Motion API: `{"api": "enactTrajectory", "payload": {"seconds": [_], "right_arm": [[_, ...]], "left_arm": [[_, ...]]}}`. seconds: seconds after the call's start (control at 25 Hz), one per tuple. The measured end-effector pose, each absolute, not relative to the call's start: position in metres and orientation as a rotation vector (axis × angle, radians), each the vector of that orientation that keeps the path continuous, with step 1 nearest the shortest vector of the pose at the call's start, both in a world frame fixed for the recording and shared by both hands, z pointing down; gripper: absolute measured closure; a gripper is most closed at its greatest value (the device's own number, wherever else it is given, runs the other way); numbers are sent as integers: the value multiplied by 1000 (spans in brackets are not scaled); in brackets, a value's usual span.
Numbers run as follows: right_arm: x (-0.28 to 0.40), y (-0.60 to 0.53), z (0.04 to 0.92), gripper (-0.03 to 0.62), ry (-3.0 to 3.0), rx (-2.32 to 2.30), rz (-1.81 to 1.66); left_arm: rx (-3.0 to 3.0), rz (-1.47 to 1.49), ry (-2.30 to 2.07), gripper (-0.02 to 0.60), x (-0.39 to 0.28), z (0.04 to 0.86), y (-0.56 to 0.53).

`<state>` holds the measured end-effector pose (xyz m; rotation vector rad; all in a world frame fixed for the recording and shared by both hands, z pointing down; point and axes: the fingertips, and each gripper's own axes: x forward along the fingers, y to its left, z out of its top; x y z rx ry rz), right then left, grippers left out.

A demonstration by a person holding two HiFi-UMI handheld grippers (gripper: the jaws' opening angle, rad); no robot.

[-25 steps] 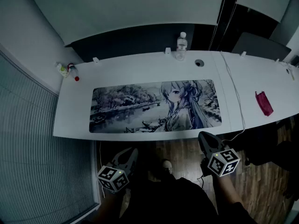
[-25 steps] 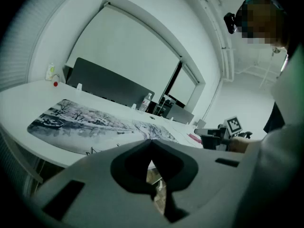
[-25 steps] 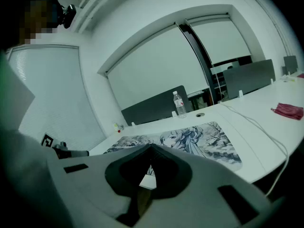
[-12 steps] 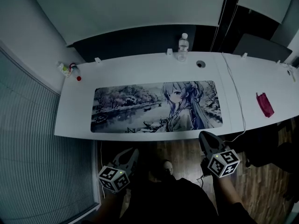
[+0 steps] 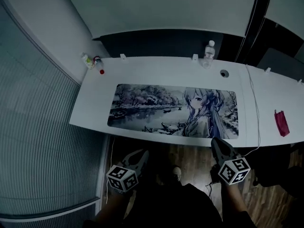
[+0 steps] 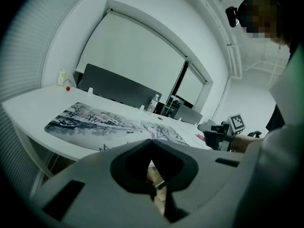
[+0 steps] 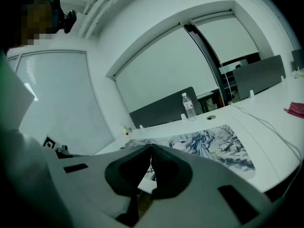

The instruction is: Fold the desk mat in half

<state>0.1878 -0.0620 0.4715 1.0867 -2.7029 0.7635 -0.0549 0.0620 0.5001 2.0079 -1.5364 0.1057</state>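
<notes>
A long printed desk mat [image 5: 175,109] with a winter scene and an anime figure lies flat on the white desk [image 5: 95,113]. It also shows in the left gripper view as the mat [image 6: 109,122] and in the right gripper view as the mat [image 7: 213,144]. My left gripper [image 5: 141,156] hangs below the desk's front edge, shut with nothing in it. My right gripper [image 5: 217,144] is just under the front edge near the mat's right corner, also shut and empty. Neither touches the mat.
A water bottle [image 5: 208,49] stands at the desk's back edge beside a cable hole [image 5: 224,73]. Small bottles [image 5: 93,62] sit at the back left corner. A white cable [image 5: 256,108] runs across the desk right of the mat. A red item [image 5: 281,123] lies far right.
The head view has swung left, so the desk and mat sit further right in the picture. Both grippers stay low in front of the desk, still shut.
</notes>
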Motion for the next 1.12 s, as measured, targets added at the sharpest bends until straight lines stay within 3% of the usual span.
{"api": "enactTrajectory", "payload": {"seconds": [1.12], "right_arm": [[91, -78, 468, 571, -2672, 1079, 823]], "left_arm": [[1740, 175, -1805, 574, -238, 546, 48]]}}
